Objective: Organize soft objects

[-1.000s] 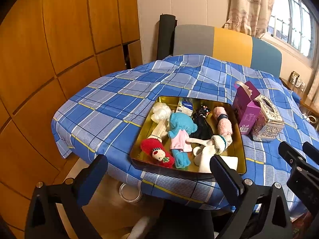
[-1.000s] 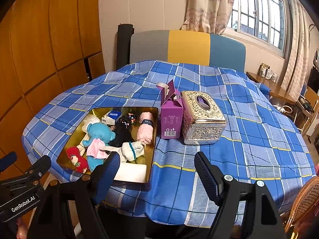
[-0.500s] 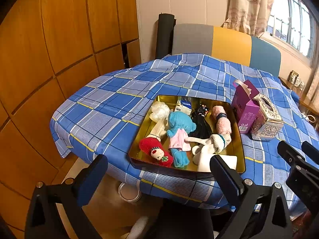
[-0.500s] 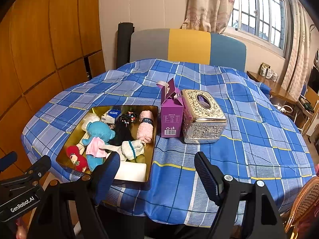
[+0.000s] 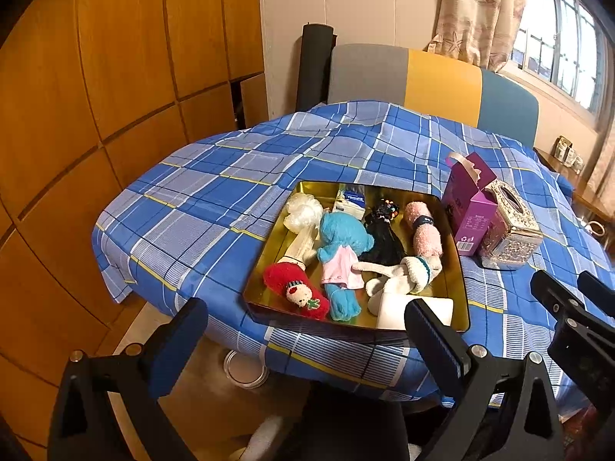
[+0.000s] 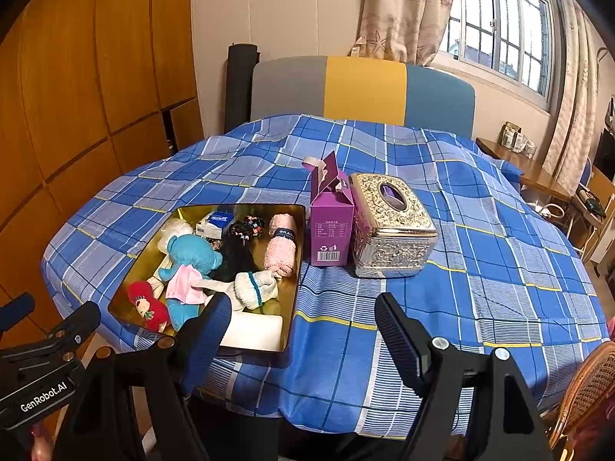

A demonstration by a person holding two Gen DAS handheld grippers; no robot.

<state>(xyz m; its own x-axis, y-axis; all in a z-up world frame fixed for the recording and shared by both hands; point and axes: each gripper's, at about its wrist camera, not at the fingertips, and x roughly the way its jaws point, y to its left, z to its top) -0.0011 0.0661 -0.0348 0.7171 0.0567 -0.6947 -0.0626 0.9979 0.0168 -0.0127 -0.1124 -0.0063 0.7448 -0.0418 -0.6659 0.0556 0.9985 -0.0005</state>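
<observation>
Both wrist views look forward and slightly down from just off the near edge of the table (image 5: 200, 207), well back from everything on it. The left view sits further left, with the tray (image 5: 269, 269) at centre frame and the purple box (image 5: 471, 211) at right. The right view puts the tray (image 6: 296, 280) lower left and the box (image 6: 330, 226) centre; both share these.

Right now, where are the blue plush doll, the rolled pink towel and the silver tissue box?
blue plush doll (image 6: 194, 255): right wrist view, on its blue head.
rolled pink towel (image 6: 282, 247): right wrist view, below its dark band.
silver tissue box (image 6: 392, 247): right wrist view, on its embossed front wall.
</observation>
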